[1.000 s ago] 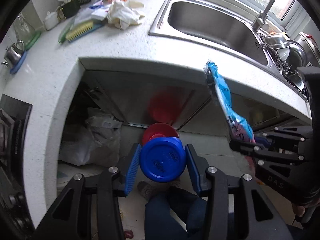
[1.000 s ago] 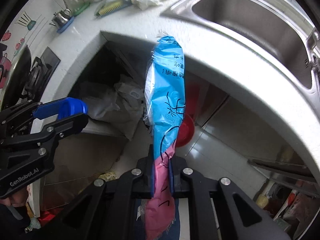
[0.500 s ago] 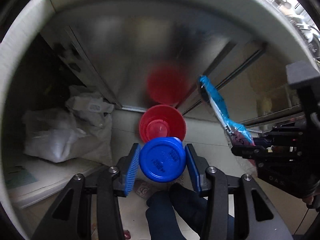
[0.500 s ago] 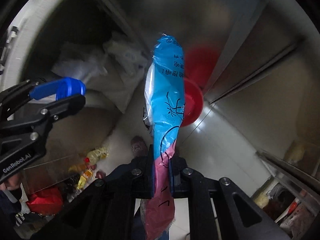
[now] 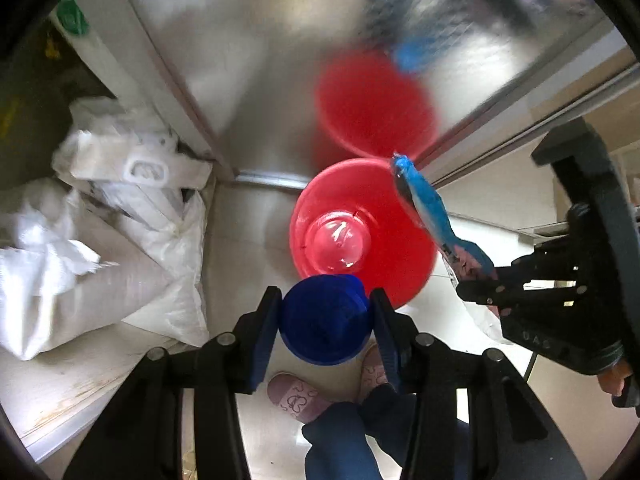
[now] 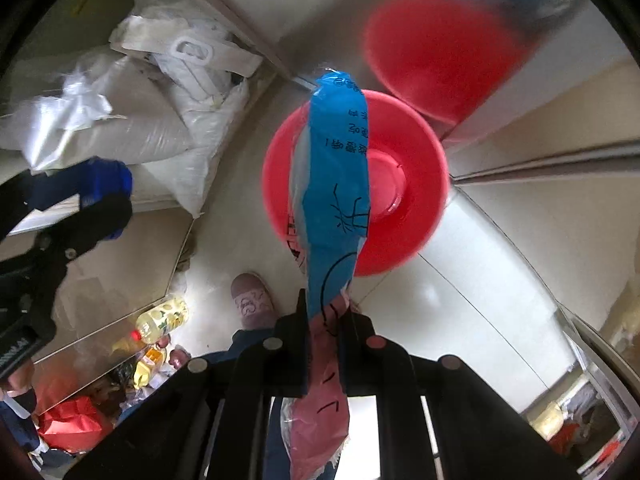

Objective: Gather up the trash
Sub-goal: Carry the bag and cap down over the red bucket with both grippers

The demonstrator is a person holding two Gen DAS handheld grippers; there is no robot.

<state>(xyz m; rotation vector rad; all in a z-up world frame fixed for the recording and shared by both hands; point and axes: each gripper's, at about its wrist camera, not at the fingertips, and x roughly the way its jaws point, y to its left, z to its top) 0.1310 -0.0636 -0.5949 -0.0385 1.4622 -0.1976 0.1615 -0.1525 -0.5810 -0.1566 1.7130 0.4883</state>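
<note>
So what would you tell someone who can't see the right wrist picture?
The right gripper pinches a blue and pink wrapper above a red bin on the floor. At left, the left gripper holds a blue cap near white sacks.

Left wrist: looks steeply down along its fingers, close above the red bin on the floor.
Right wrist: also faces steeply down, just beside, bin centred.
Shared: bin, white sacks, pink slipper, metal cabinet front.
</note>
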